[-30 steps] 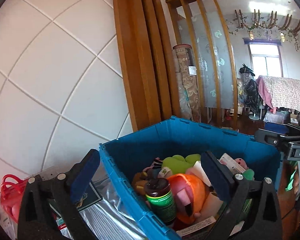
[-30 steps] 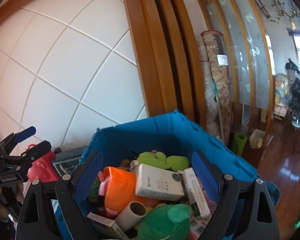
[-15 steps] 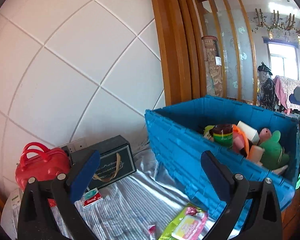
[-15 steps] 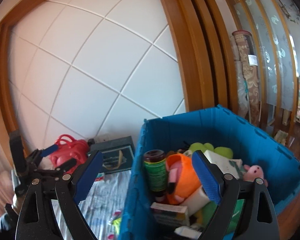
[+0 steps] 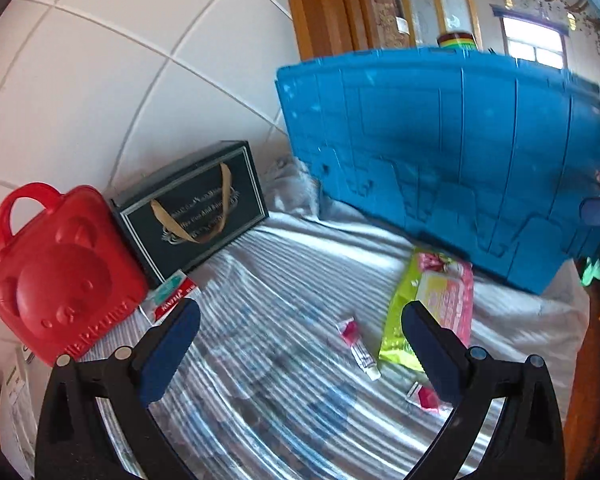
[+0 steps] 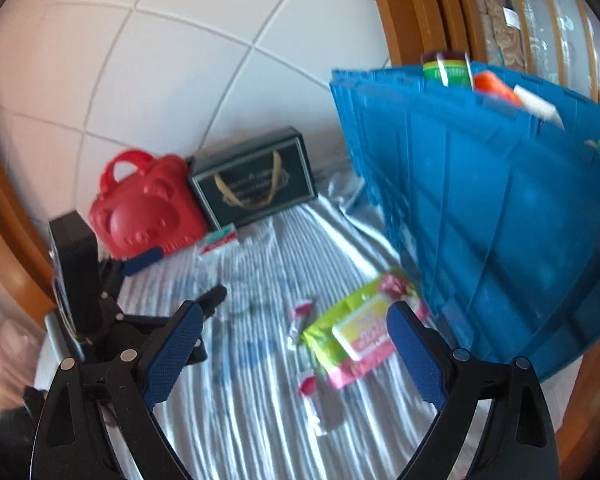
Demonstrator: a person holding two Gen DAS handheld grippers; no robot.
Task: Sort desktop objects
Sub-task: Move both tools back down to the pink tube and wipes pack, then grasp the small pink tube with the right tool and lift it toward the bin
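Observation:
A green and pink wet-wipes pack (image 5: pixel 431 304) (image 6: pixel 359 332) lies on the striped cloth beside the blue crate (image 5: pixel 459 152) (image 6: pixel 499 208). A small pink and white tube (image 5: pixel 357 346) (image 6: pixel 307 384) lies left of the pack. A pink sachet (image 5: pixel 421 396) lies near my left gripper's right finger. My left gripper (image 5: pixel 300 354) is open and empty above the cloth. My right gripper (image 6: pixel 294 354) is open and empty above the tube and pack. The left gripper also shows in the right wrist view (image 6: pixel 172 276).
A red bear-shaped case (image 5: pixel 56 276) (image 6: pixel 144 212) and a dark gift box (image 5: pixel 196 208) (image 6: pixel 256 184) stand against the white tiled wall. A small red and white packet (image 5: pixel 172 296) lies before them. The crate holds a jar (image 6: pixel 447 66) and toys.
Both grippers have swung down and left from over the crate's contents to the striped cloth. The wipes pack, tube and red case have come into view.

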